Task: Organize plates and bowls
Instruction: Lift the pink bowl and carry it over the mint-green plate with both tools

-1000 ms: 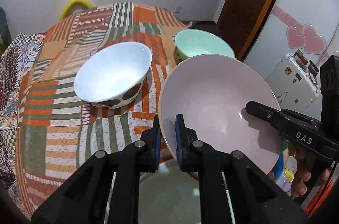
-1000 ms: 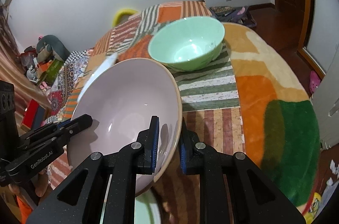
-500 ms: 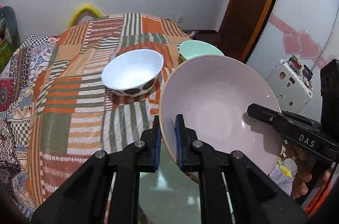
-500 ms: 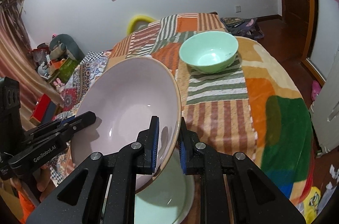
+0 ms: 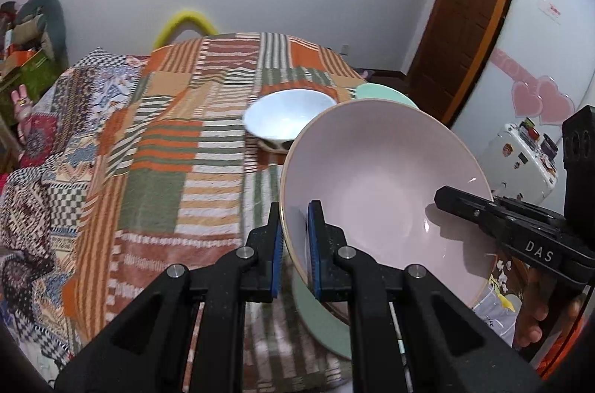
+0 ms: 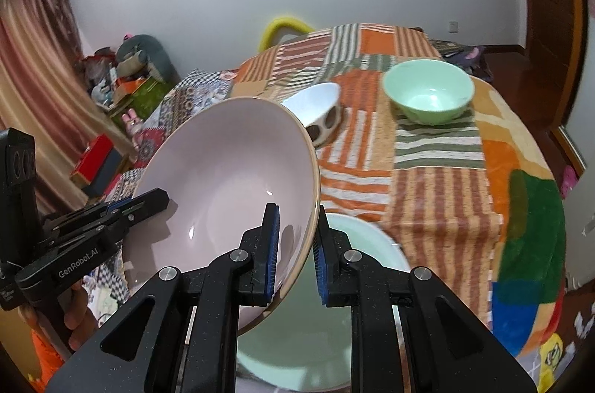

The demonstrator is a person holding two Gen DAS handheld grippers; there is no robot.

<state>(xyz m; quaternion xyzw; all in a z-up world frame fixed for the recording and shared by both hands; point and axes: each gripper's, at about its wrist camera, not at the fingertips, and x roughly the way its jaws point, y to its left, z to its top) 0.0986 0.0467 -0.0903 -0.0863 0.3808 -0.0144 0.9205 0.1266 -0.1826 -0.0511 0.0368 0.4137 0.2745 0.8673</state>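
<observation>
A large pale pink bowl (image 5: 383, 192) is held tilted in the air by both grippers. My left gripper (image 5: 293, 244) is shut on its near rim; my right gripper (image 6: 295, 255) is shut on the opposite rim of the same bowl (image 6: 227, 184). Below it lies a pale green plate (image 6: 334, 311), also seen in the left wrist view (image 5: 319, 318). A white bowl with dark spots (image 5: 290, 118) and a mint green bowl (image 6: 427, 95) stand farther back on the table.
The round table has a striped patchwork cloth (image 5: 186, 151). A yellow chair back (image 5: 186, 25) stands behind it. A wooden door (image 5: 465, 2) is at the right. Clutter (image 6: 122, 77) lies on the floor at the left.
Both grippers have lifted and pulled the pink bowl back toward the near edge. The white and mint bowls now look farther away, and the green plate shows underneath.
</observation>
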